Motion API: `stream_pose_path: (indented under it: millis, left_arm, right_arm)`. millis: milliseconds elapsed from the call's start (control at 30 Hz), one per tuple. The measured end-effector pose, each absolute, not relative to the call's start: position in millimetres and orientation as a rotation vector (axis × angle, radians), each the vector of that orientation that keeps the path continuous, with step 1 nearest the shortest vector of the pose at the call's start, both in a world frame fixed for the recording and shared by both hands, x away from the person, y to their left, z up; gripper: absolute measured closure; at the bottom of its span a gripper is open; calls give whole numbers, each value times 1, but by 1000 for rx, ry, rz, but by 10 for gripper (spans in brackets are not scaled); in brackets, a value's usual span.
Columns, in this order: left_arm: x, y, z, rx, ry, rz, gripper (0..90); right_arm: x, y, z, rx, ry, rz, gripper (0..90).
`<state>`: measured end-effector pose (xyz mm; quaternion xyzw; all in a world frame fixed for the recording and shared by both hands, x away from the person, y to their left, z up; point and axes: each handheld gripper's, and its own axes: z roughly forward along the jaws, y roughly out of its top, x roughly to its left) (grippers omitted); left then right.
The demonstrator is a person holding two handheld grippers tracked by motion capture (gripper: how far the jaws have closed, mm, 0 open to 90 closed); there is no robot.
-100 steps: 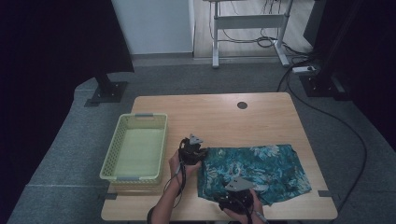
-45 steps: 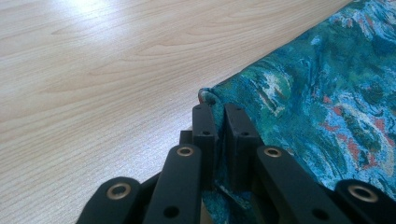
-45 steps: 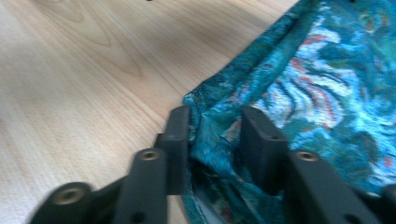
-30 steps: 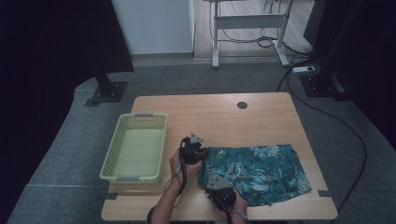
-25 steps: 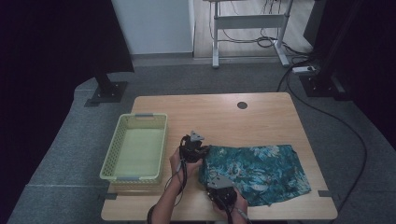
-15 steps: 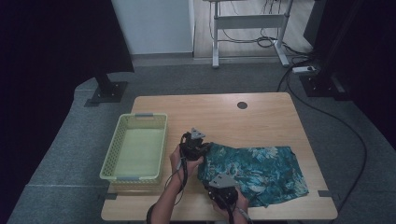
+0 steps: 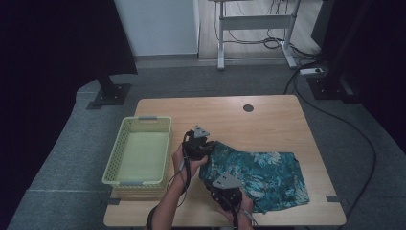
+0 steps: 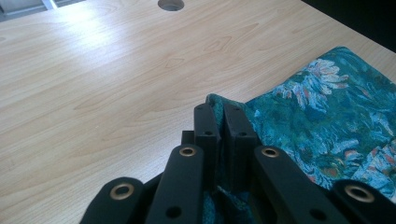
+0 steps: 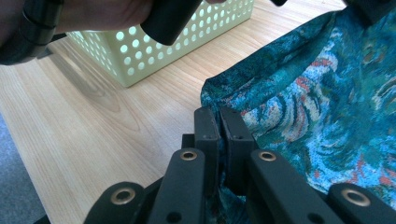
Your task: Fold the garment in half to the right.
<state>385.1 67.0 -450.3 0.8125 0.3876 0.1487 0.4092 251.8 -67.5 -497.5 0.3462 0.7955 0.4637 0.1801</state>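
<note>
Both your grippers hold the left edge of the teal cloth [image 7: 258, 175], which lies on the near right part of the table [image 7: 268, 124], long axis running from 9 to 3 o'clock. Your left gripper [image 7: 198, 146] clamps the far-left corner; your right gripper [image 7: 225, 191] clamps the near-left corner. All slack cloth lies at 3 o'clock of both. The basket [image 7: 139, 148] sits at 9 o'clock, nearer your left hand. The gripper views confirm cloth pinched between narrow jaws; the high view cannot.
</note>
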Motion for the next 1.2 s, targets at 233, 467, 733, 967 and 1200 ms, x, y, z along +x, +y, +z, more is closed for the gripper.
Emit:
stream_pose_path:
  millis: [233, 467, 733, 967, 1200]
  left_arm:
    - [385, 69, -450, 2033, 979, 372, 860]
    - [385, 67, -449, 2030, 970, 373, 860]
    - [383, 65, -447, 2029, 957, 373, 861]
    - [384, 65, -438, 2022, 942, 388, 862]
    - [383, 67, -437, 2026, 939, 394, 862]
  right_arm:
    - [253, -67, -495, 979, 2250, 1329, 856]
    - [256, -68, -495, 1004, 2252, 1357, 856]
    - [255, -65, -497, 1017, 2240, 1390, 856]
    - [257, -64, -484, 1003, 2220, 1421, 856]
    - [258, -60, -480, 996, 2218, 1439, 856]
